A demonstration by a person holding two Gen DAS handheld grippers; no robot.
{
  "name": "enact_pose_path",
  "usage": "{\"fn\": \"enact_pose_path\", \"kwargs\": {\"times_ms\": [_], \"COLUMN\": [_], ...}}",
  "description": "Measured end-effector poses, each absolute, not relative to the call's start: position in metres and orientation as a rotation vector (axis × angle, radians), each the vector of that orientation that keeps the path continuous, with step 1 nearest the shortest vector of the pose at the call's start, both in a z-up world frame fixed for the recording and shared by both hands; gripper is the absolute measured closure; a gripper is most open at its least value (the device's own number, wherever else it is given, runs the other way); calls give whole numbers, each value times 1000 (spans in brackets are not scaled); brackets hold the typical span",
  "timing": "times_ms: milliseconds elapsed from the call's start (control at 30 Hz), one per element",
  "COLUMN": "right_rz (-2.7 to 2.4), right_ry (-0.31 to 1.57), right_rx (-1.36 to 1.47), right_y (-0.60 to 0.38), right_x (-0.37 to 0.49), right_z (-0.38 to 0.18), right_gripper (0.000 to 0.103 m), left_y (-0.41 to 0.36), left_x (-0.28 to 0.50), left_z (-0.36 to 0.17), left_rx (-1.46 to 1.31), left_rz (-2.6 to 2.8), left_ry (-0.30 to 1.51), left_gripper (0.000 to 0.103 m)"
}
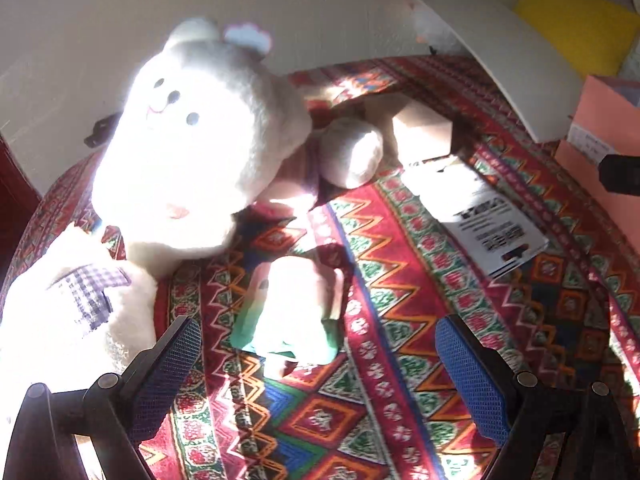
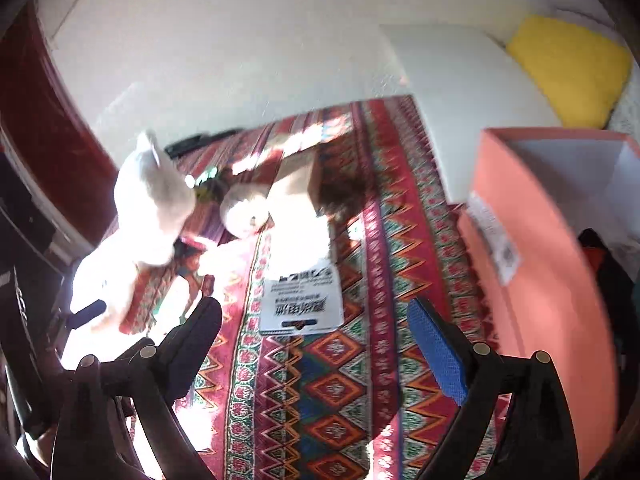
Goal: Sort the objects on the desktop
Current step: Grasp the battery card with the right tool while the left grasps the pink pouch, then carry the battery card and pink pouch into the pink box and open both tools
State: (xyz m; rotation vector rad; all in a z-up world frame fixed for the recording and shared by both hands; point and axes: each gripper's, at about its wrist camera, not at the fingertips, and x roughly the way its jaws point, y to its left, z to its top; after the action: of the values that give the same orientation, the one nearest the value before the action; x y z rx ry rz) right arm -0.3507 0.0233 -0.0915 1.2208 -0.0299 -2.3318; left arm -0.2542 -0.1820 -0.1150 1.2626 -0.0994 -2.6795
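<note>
Left gripper (image 1: 318,354): jaws spread wide, nothing between them, hovering over the patterned tablecloth (image 1: 400,280). Directly ahead of its blue-padded fingers (image 1: 468,376) lies a small pink-and-green soft object (image 1: 294,308), overexposed by sunlight; its exact kind cannot be told. It sits between the finger lines but is not touched by either.

A large white plush bear (image 1: 200,136) lies to the left of that object, its head strongly sunlit, a checked patch on its body. Behind it, a cardboard box (image 1: 420,128) stands beside a white plush paw. A white printed card (image 1: 492,228) lies flat on the cloth, right of centre.

Right gripper (image 2: 316,340): jaws likewise wide apart and empty, held above the cloth, with the printed card (image 2: 302,300) just ahead between the fingers. An open salmon-pink box (image 2: 540,260) stands at the right edge of the table, dark items inside. A yellow cushion (image 2: 572,68) lies beyond the table
</note>
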Motion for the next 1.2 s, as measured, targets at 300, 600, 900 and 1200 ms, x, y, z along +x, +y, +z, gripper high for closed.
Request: {"fn": "enact_pose_path", "kwargs": {"times_ms": [300,600,900,1200], "right_rz": [-2339,-2333,-2287,-2320], "right_ry": [206,256,5,-84], "right_rx": [1428,1383,1417,1313], "right_y": [-45,-52,-27,-7], "right_x": [-401,-425,-411,-377], "right_z": [-168,-181,-155,-108], "right_gripper": [7,11,20,20], "left_y": [-214,-215,-207,-180], "left_x": [-294,-319,-296,-255], "left_z": [-169,-183,-166,-103], "left_rx": [1443,1491,1507,1324], "left_rz": [-2634,-2661,-2655,-2774], "left_ry": [-12,-13,131,183], "left_gripper": [5,0,34,34]}}
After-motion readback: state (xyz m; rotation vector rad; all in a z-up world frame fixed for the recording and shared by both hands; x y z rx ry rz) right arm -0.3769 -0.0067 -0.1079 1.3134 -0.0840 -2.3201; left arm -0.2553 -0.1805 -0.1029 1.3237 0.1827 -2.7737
